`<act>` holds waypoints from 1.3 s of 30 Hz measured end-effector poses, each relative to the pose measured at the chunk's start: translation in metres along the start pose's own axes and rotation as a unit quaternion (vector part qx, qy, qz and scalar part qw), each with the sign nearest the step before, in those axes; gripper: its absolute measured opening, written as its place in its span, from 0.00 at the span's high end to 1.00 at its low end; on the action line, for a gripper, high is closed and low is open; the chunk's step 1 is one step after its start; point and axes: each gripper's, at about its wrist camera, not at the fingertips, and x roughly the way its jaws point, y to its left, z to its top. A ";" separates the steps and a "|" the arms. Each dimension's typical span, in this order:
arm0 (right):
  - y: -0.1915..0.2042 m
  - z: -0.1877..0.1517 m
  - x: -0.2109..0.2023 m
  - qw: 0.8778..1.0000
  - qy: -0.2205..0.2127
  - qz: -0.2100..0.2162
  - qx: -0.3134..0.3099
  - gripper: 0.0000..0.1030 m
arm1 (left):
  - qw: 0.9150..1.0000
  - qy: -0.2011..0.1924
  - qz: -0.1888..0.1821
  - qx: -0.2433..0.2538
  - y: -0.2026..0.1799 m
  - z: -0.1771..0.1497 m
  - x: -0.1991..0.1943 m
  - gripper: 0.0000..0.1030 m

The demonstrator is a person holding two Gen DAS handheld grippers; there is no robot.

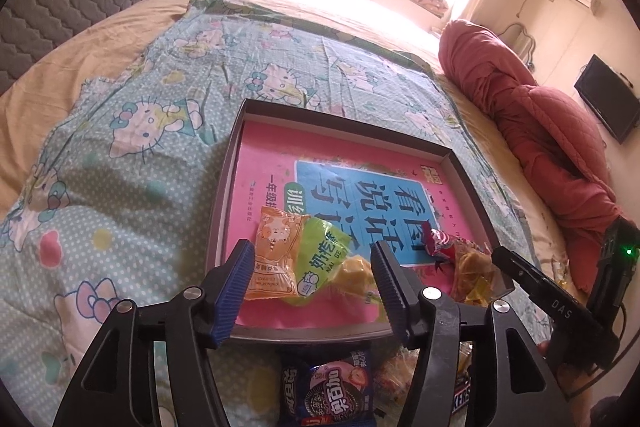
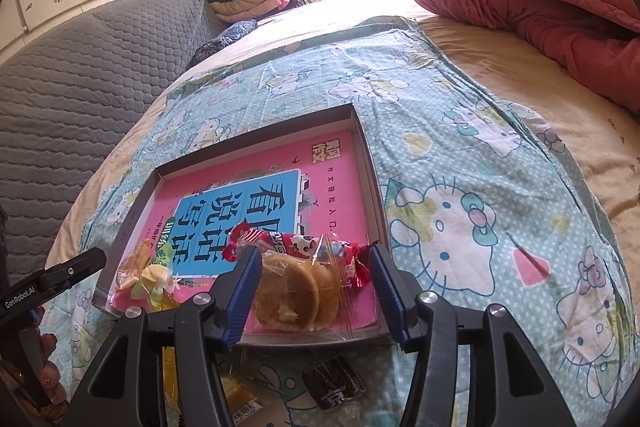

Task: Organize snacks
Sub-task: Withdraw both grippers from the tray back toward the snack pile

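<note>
Several snacks [image 1: 326,393] remain loose on the bed before the tray's [image 1: 230,167] near edge. Left gripper [image 1: 312,267] and right gripper [image 2: 312,273] jaws both stand apart, empty, above packets [image 2: 296,291] deposited along that edge; far half unfilled.

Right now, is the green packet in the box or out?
In. The green packet lies on the pink book inside the box, free between open left gripper fingers.
</note>
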 end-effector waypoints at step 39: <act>0.030 -0.010 -0.077 0.997 -0.041 0.058 -0.017 0.41 | 0.996 -0.010 0.024 0.087 -0.050 -0.023 -0.059 0.24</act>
